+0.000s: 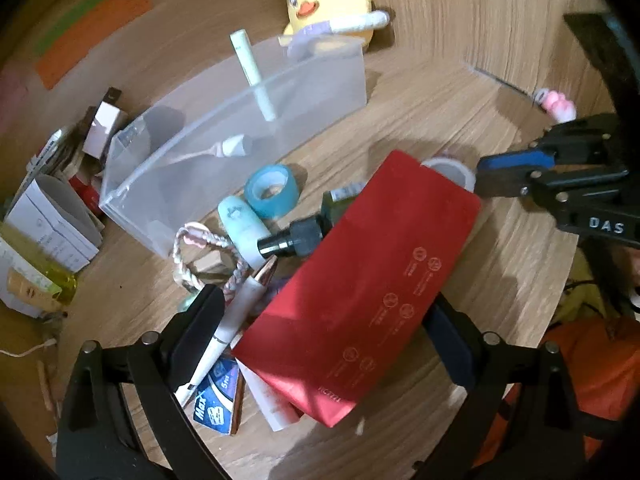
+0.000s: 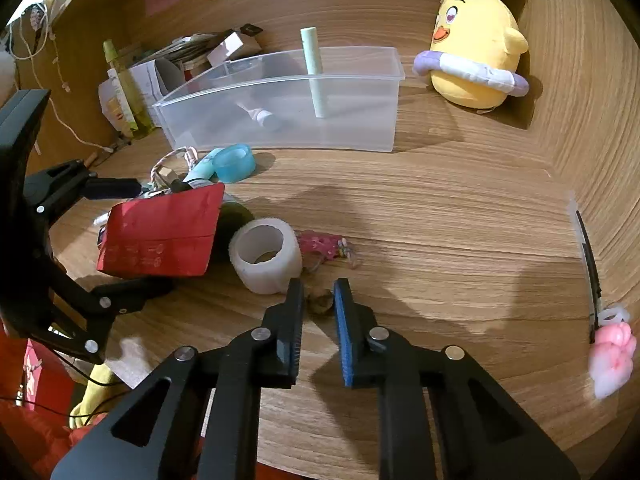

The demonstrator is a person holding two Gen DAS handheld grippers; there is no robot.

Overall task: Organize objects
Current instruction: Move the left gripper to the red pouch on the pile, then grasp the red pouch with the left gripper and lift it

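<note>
My left gripper (image 1: pixel 328 316) is wide open, its fingers on either side of a red box (image 1: pixel 360 280) that lies on a pile of small items: a white pen (image 1: pixel 228 328), a blue tape roll (image 1: pixel 272 190), a mint tube (image 1: pixel 242 228). The red box also shows in the right wrist view (image 2: pixel 160 236). My right gripper (image 2: pixel 318 296) is nearly shut with a small gap, empty, low over the table beside a white tape roll (image 2: pixel 266 256). A clear plastic bin (image 2: pixel 280 120) holds a pale green stick (image 2: pixel 314 72) and a small bottle.
A yellow plush chick (image 2: pixel 476 52) sits behind the bin on the wooden table (image 2: pixel 460 220). A pink paw charm with a black pen (image 2: pixel 608 356) lies at the right. Boxes and a yellow-green bottle (image 2: pixel 128 88) crowd the left wall. A pink trinket (image 2: pixel 324 246) lies by the white roll.
</note>
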